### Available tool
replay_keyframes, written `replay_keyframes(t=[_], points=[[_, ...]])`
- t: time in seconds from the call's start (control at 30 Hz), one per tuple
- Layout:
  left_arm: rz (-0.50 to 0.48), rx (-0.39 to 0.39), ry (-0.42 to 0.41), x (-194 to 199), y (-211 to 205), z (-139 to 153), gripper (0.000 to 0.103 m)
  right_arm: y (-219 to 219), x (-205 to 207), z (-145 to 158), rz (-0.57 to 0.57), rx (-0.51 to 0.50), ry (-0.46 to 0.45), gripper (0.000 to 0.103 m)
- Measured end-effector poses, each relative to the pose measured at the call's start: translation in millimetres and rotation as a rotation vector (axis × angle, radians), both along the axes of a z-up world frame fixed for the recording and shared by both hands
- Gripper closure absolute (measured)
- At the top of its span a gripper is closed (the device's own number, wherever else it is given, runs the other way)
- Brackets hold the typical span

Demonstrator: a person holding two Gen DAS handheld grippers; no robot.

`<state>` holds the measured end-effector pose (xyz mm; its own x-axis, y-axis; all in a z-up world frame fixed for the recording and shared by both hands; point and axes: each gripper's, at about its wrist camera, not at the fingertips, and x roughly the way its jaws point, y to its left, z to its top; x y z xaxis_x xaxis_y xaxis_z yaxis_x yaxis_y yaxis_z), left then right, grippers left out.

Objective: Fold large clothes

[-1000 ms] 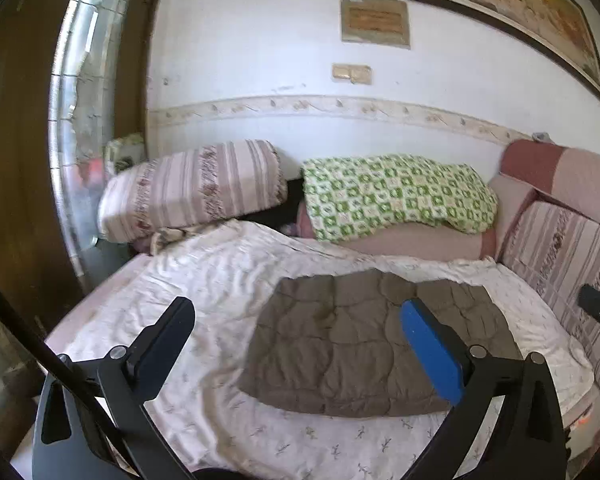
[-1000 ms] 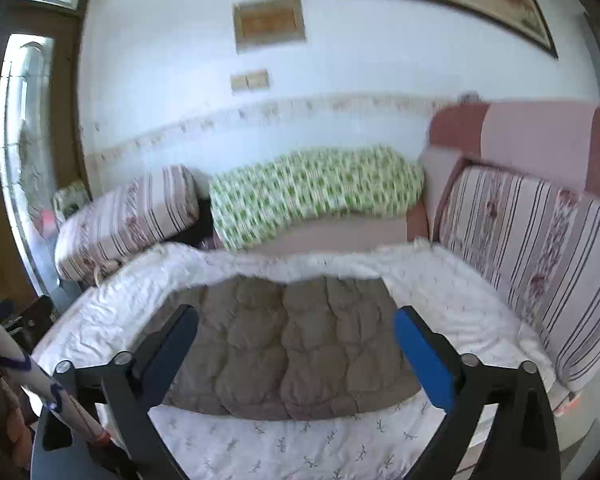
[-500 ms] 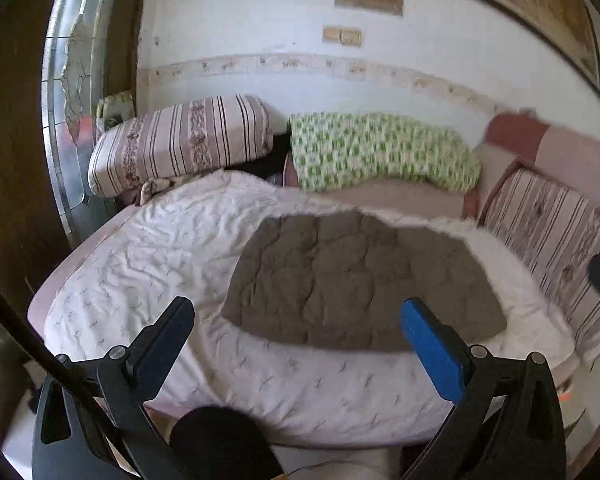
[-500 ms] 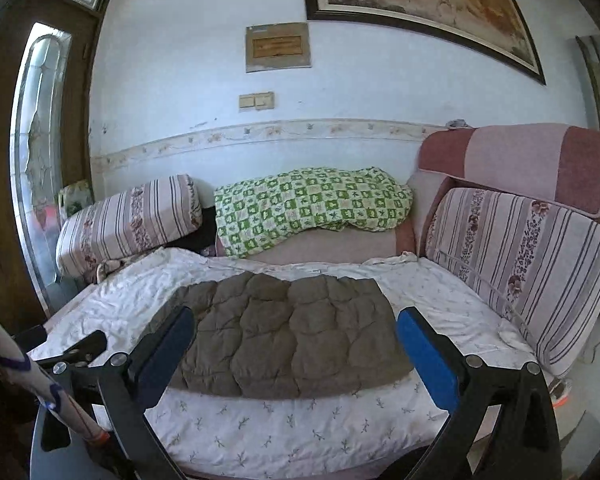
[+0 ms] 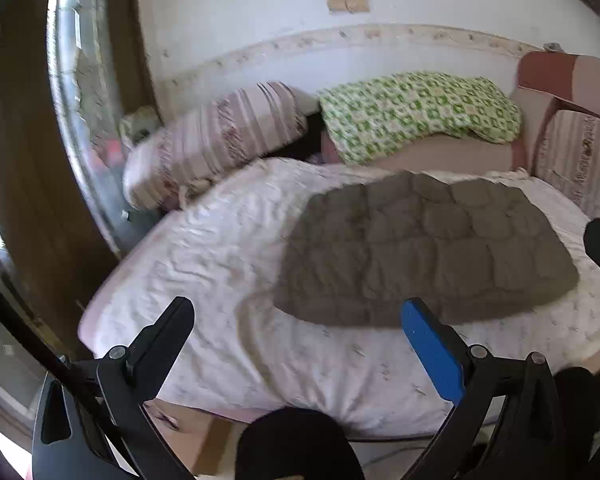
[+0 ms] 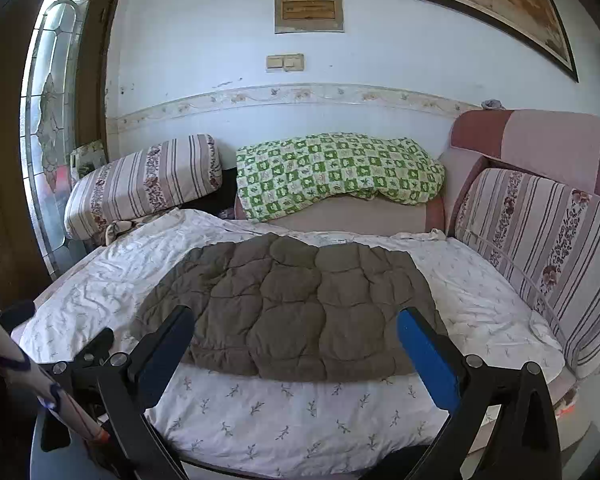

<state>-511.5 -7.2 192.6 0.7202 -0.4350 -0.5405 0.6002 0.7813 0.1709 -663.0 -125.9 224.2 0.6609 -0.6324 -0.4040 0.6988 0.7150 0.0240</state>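
Observation:
A grey-brown quilted garment (image 5: 424, 248) lies folded flat in a rough rectangle on the white floral sheet of the bed (image 5: 228, 264); it also shows in the right wrist view (image 6: 296, 304). My left gripper (image 5: 296, 320) is open and empty, held back over the bed's near left edge, short of the garment. My right gripper (image 6: 294, 334) is open and empty, in front of the garment's near edge and above the sheet (image 6: 300, 412).
A striped bolster (image 6: 144, 184) and a green checked blanket (image 6: 336, 172) lie at the back. Striped sofa cushions (image 6: 540, 240) line the right side. A wooden door with a glass pane (image 6: 48, 128) stands at the left. The left gripper's tip (image 6: 96, 344) shows at the lower left.
Both grippers have pulled back from the bed and away from the garment. The left view has swung left and lower, and is blurred. The garment has not moved.

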Motion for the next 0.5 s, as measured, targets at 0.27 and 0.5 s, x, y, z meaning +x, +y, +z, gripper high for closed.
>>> replay_keyframes(t=[0.27, 0.5], points=[[-0.05, 0.042, 0.071, 8, -17, -20, 0.0, -16, 9, -16, -0.022, 0.044, 0.028, 0.0], [-0.055, 0.047, 0.099, 17, -19, -26, 0.0, -14, 17, -19, -0.017, 0.03, 0.05, 0.0]])
